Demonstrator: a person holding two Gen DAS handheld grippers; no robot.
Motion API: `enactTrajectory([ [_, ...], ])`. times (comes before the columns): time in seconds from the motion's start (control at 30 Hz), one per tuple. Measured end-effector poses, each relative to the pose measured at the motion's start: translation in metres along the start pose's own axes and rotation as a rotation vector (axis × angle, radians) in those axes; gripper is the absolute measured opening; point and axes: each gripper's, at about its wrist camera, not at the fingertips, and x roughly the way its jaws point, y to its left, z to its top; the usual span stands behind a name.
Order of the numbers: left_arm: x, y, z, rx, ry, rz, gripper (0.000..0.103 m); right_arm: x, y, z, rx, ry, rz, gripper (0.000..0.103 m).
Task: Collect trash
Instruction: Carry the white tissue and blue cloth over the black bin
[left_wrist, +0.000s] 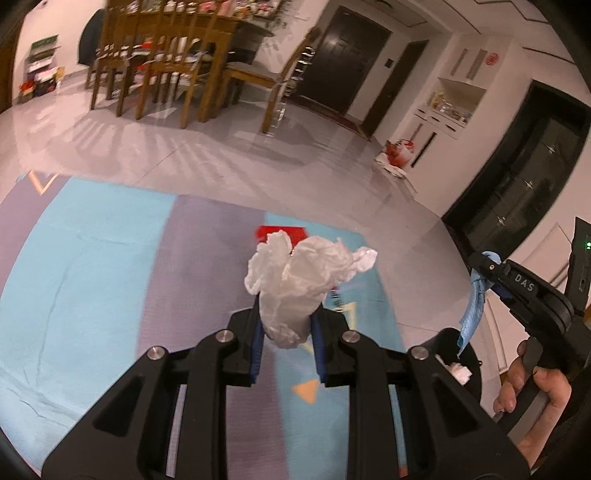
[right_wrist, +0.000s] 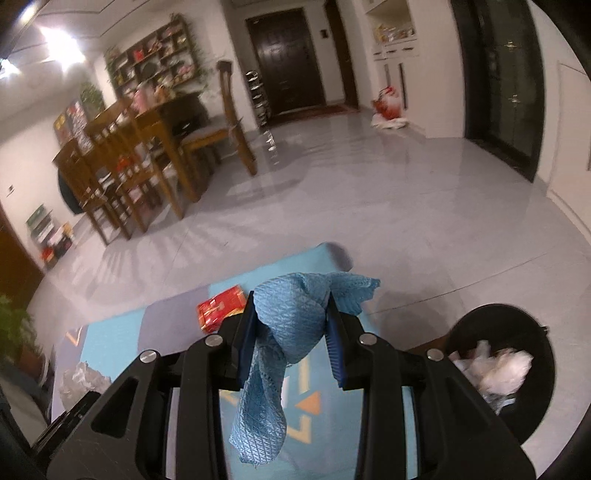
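**Two hand-held grippers, each carrying one piece of trash above the play mat**

Left wrist view. The left gripper (left_wrist: 286, 325) is clenched on a crumpled white tissue (left_wrist: 295, 280); the lower end of the wad sits pinched between the two blue pads (left_wrist: 257, 343), and the bulk of it billows up and forward past the fingertips. Beneath the gripper lies the play mat (left_wrist: 92, 266), banded in light blue and grey-purple, and the tissue hangs clear above it. A red box (left_wrist: 275, 232) lies on the mat just beyond the tissue, partly hidden by it. To the right of the mat the right gripper (left_wrist: 484, 271) enters the view, grasped by a person's hand (left_wrist: 532, 387), with a strip of blue cloth (left_wrist: 472, 310) trailing from its fingers.

Right wrist view. The right gripper (right_wrist: 291, 314) is closed on the blue cloth (right_wrist: 284, 332): the knotted middle is caught between the pads, one end fans out past the fingertips and the longer tail droops down over the mat (right_wrist: 177, 317). The red box (right_wrist: 221, 307) rests on the mat just left of the fingertips. A black bin (right_wrist: 532, 373) stands on the tiled floor (right_wrist: 369, 206) beside the mat's right edge, holding white crumpled waste (right_wrist: 498, 369). Another pale crumpled wad (right_wrist: 79, 380) shows at the mat's left side.
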Motion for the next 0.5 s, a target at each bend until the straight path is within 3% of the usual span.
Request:
enactTrajectory([
  [0.27, 0.004, -0.069, 0.006, 0.075, -0.003, -0.065, 0.023, -0.018, -0.060, 0.010, 0.065, -0.053, -0.137, 0.034],
  [0.5, 0.023, -0.120, -0.002, 0.141, 0.033, -0.110, 0.023, -0.022, -0.106, 0.008, 0.124, -0.031, -0.238, 0.034],
])
